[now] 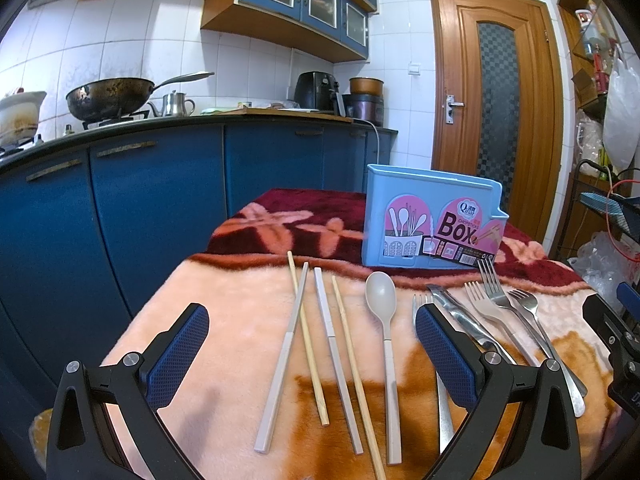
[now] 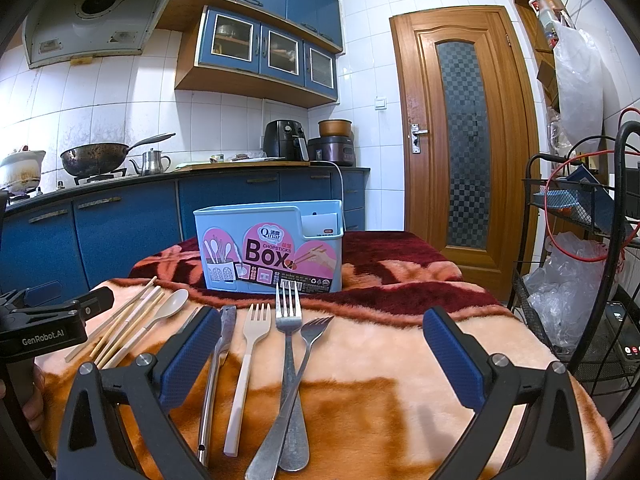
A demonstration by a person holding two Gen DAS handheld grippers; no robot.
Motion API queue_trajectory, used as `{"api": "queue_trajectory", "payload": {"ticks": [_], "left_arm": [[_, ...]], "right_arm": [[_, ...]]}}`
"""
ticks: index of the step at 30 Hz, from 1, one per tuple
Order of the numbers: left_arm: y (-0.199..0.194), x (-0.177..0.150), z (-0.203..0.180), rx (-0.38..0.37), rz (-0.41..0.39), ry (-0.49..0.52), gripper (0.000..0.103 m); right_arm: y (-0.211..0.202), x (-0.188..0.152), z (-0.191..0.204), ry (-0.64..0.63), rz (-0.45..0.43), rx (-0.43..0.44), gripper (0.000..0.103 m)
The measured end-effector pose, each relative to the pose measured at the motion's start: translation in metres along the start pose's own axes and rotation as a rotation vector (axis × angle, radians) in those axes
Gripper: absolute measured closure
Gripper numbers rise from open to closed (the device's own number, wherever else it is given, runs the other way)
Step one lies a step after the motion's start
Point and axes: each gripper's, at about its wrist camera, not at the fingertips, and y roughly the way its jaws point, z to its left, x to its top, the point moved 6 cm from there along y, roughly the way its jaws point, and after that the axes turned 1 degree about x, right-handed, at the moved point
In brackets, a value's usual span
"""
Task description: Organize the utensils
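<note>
- Hovering low over blanket (image 2: 400, 360), both tools empty: left gripper (image 1: 312, 344) jaws spread wide, nothing between; right gripper (image 2: 322, 344) jaws equally released, nothing held.
- Lying loose in a row on the blanket, none stored yet: chopsticks (image 1: 332, 344), beige spoon (image 1: 382, 292), beige fork (image 2: 250, 344), two crossed metal forks (image 2: 290, 344), plus a flat metal piece (image 2: 224, 332), maybe tongs or a knife, hard to tell.
- Risking a double pick: metal forks overlap at handles, so closing on one likely drags the other.
- Risking slips: thin chopsticks sunk in plush pile, pads (image 1: 182, 356) may pinch fabric instead, or roll sticks together.
- Risking collision: both tools near each other mid-table.
- Standing upright beyond the utensils, blue holder box (image 2: 272, 240); light plastic on soft cloth, could tip or slide if a utensil hits the rim.
- Reading on box label: "Qinar", "CHOPSTICKS", "BOX"; small print unreadable.
- Reading on left tool body, from right view: "GenRobot.AI".
</note>
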Motion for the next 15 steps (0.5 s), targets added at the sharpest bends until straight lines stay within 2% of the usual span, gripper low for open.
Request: {"api": "queue_trajectory", "payload": {"ticks": [15], "left_arm": [[0.0016,-0.0063,0.0041,-0.002,0.007,-0.008,0.000]], "right_arm": [[0.0051,-0.0018,0.0018,0.001,0.006,-0.004,0.000]]}}
